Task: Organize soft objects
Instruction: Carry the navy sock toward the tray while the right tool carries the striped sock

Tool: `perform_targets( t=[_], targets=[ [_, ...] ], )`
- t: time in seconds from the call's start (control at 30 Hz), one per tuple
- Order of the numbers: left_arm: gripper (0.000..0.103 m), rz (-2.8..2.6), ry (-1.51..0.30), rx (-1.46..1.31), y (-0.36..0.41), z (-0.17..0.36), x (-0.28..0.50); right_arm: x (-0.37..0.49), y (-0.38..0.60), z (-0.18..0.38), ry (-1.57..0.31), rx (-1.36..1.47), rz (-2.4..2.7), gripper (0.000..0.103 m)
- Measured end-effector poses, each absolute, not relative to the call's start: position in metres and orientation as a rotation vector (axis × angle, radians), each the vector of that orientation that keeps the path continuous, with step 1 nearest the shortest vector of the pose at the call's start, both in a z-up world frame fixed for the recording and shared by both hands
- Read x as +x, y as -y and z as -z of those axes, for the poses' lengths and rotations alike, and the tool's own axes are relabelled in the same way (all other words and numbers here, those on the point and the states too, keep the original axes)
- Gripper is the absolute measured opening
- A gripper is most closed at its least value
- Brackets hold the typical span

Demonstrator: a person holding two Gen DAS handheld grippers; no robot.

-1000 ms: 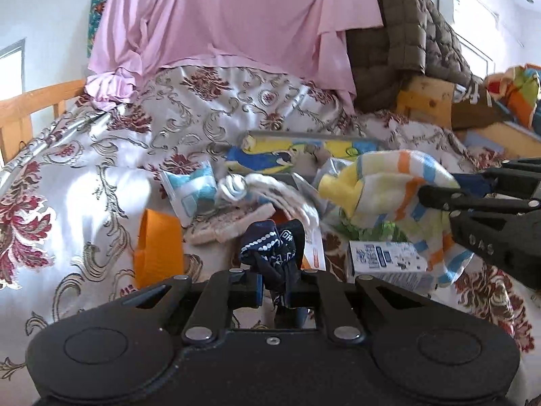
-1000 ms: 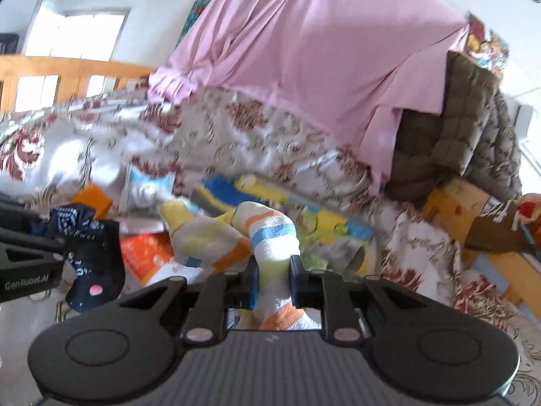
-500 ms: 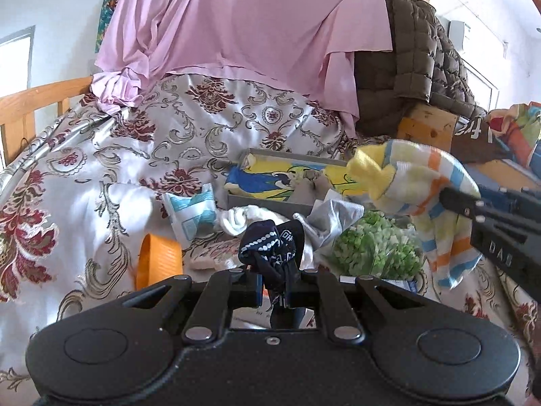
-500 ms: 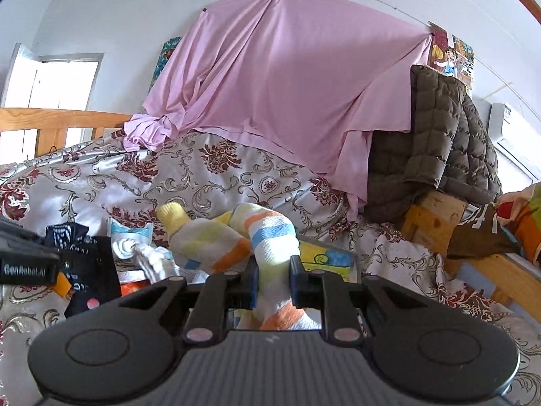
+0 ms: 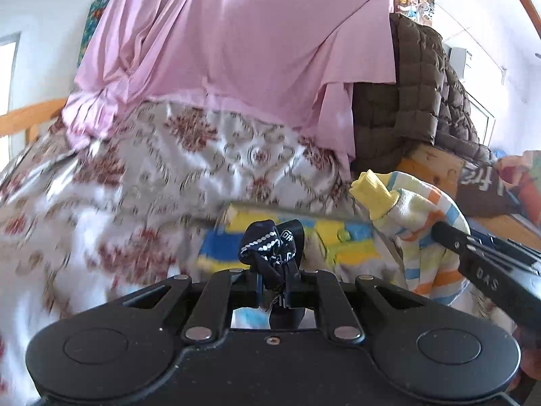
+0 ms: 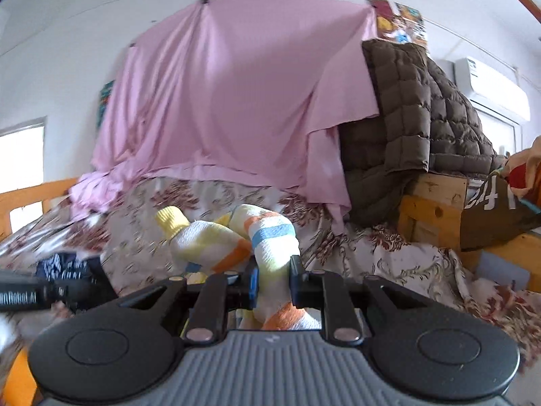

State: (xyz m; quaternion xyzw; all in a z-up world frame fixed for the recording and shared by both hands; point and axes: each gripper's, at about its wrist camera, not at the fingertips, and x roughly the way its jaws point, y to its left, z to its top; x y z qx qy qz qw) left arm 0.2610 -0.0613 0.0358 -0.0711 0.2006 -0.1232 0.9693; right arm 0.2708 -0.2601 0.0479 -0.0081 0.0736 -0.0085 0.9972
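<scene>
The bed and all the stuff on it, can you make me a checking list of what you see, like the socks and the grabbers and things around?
Surface: bed cover, silvery with dark red flowers, rumpled.
Job's things: navy sock with white dots, and striped sock in yellow, orange and blue, both lifted off the bed.
Clutter: yellow and blue box lying on the bed; the rest is too blurred to name.
Grippers: left gripper shut on navy sock; right gripper shut on striped sock.
Cables: nothing seen.
Surroundings: pink sheet hung on the wall, brown quilted coat over a wooden frame, air conditioner.
</scene>
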Motion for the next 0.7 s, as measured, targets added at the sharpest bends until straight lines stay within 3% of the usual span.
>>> perform_targets(
  t=[0.37,0.7],
  targets=[
    [0.012,0.253,-0.426,-0.070,0.106,-0.006,0.407,0.373,0.292,-0.006,-0.281,0.079,0.095,0.020],
    [0.012,0.247,-0.569,-0.081,0.119,0.034,0.471,0.409,0.285,0.023,-0.451,0.024,0.108,0.020]
  ],
)
